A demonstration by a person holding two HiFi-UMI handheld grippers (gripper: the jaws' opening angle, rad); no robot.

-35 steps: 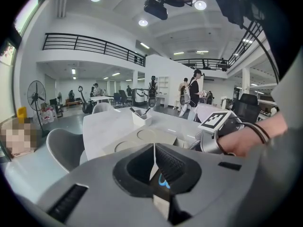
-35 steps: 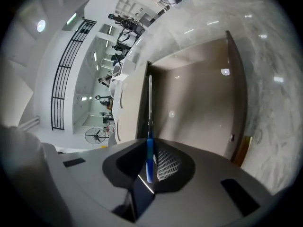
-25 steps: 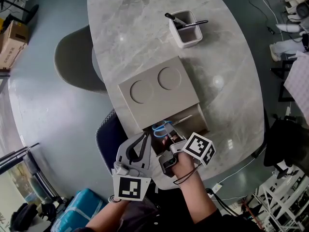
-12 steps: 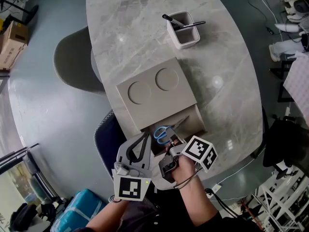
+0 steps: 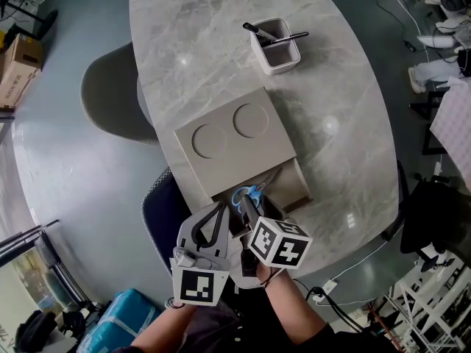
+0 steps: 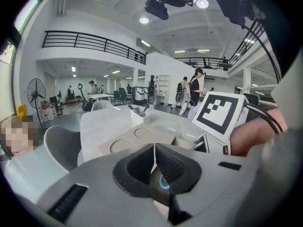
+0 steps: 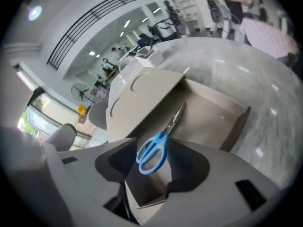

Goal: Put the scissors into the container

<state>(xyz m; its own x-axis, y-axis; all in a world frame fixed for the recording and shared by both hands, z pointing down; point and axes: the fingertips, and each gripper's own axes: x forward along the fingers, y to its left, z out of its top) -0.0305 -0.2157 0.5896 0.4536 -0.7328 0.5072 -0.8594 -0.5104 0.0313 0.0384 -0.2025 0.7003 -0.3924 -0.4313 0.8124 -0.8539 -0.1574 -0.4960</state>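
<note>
Scissors (image 7: pixel 161 137) lie in the container (image 7: pixel 239 122), lower centre of frame. Right gripper (image 7: pixel 154 148) just opened wide around the blue handles, not touching. Left gripper (image 6: pixel 155 160) closed, empty. Light, stiff, slick blades, so grab by the handles.

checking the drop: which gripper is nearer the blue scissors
Right. The right gripper has just been opening its jaws around the scissors; the left gripper, shut, sits farther back.

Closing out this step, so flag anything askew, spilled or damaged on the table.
Nothing spilled or damaged. The scissors lie slanted in the open compartment of the box, blades beside its lid. Two pens lean out over the rim of the white cup.
</note>
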